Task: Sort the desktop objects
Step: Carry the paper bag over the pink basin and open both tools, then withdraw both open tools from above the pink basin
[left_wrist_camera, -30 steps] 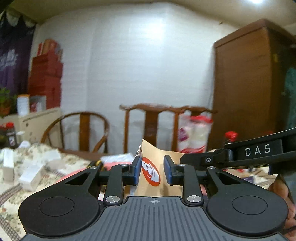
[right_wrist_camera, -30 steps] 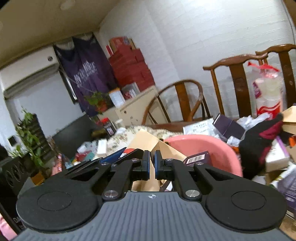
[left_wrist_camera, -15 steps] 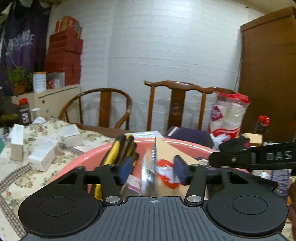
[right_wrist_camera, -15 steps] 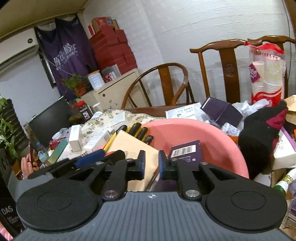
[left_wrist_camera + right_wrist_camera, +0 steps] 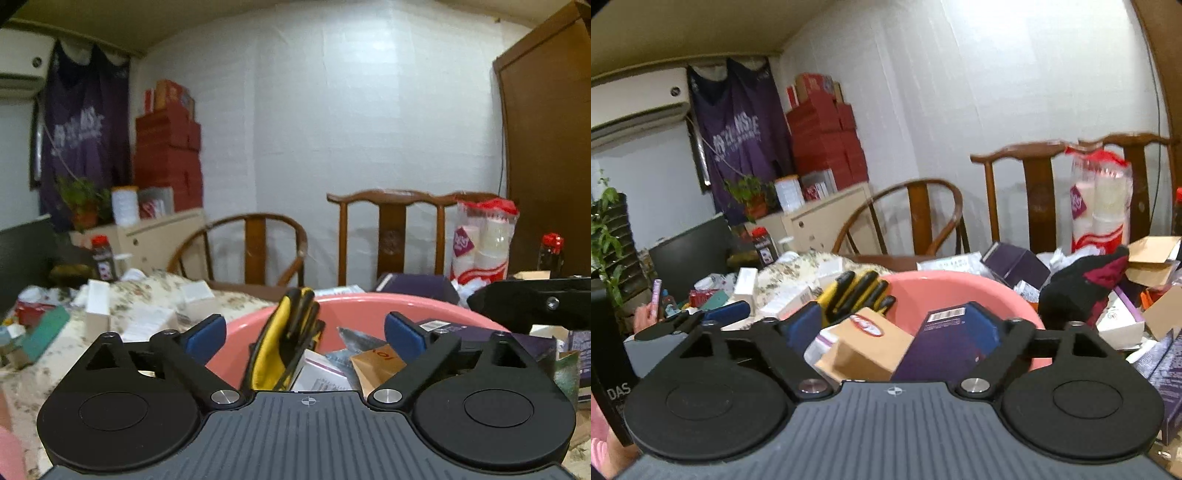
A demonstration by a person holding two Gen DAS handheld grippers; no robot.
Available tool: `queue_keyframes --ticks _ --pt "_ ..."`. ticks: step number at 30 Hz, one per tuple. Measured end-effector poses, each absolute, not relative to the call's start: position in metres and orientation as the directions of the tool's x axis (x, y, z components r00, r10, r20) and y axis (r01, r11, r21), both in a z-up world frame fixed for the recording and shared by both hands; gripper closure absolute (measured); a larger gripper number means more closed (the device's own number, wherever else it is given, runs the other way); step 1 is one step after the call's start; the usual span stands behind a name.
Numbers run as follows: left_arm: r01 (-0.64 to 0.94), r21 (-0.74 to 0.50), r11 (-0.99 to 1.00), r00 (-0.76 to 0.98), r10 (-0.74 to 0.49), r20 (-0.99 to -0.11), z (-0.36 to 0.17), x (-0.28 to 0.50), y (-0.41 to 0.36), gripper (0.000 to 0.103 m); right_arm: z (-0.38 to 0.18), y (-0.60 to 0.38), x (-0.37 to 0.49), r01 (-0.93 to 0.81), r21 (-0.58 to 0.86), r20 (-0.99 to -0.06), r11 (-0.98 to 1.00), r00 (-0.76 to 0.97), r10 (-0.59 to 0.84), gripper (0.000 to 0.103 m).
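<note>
Brown box [image 5: 866, 350] w/ red-white oval label lies tilted in pink basin [image 5: 945, 291], btwn yellow-black gloves [image 5: 855, 291] & purple box [image 5: 945, 343]. Left gripper [image 5: 304, 332] & right gripper [image 5: 897, 328] both spread wide, holding nothing — basin on floral tablecloth [image 5: 155, 295]; wooden chairs [image 5: 391, 236], white wall behind.

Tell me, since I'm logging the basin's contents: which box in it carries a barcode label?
The dark purple box, standing at the right inside the pink basin; the tan box beside it shows a red-and-white oval sticker instead.

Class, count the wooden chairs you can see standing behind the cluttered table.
2. A round-backed chair stands on the left and a straight-backed chair to its right, partly behind the bag of cups. Clutter may hide others.
</note>
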State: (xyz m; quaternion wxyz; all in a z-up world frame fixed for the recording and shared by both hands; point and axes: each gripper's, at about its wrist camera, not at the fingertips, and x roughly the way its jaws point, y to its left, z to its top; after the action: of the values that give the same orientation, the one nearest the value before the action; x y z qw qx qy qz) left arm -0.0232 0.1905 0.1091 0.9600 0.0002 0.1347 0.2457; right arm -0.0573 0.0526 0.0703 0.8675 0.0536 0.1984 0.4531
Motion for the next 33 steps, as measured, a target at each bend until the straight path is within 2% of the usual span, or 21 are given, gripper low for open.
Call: queue_keyframes --ticks 2,20,33 --pt "-0.48 0.073 0.874 0.84 0.482 -0.249 0.11 -0.033 0.185 0.002 0.069 0.046 -0.071 -0.767 0.274 -0.272 0.58 0.516 0.812 0.006" --pt "-0.526 0.064 0.848 0.814 0.523 -0.253 0.085 -0.112 0.168 0.0 0.045 0.028 -0.16 -0.788 0.191 -0.197 0.585 0.553 0.809 0.002" --pt "-0.568 0.047 0.822 0.778 0.554 -0.297 0.063 -0.145 0.174 0.0 0.025 0.028 -0.165 -0.746 0.205 -0.247 0.633 0.587 0.771 0.001"
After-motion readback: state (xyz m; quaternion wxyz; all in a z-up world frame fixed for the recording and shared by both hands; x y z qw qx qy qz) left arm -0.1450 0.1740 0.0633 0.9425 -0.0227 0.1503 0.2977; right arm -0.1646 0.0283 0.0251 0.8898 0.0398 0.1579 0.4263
